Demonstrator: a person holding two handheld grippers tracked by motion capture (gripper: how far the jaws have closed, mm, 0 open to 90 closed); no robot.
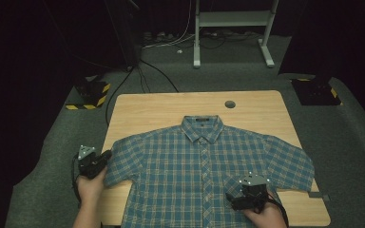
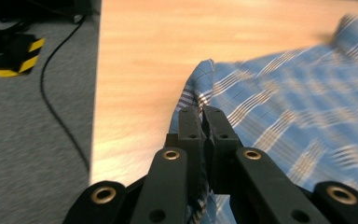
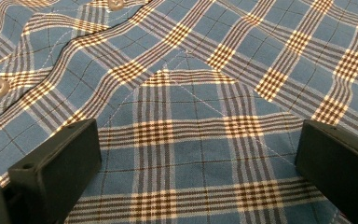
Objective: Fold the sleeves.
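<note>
plaid shirt (image 1: 204, 166) spread on table (image 1: 147, 111) mid-frame, left gripper (image 2: 204, 122) pinching sleeve edge in its own view, right gripper (image 3: 196, 154) spread wide above chest pocket (image 3: 191, 121)

I'm scanning for lettering and find nothing readable; the shirt's (image 1: 204, 161) collar label (image 1: 202, 120) is too small.

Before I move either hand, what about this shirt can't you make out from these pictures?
- Hem of the shirt: cut off by the bottom edge of the high view.
- Chest pocket: in the high view the right gripper sits over it.
- Sleeve edge: in the left gripper view the shut jaws of the left gripper cover the pinched part.
- Collar label: too small in the high view.
- Far cloth in the left gripper view: blurred.
</note>
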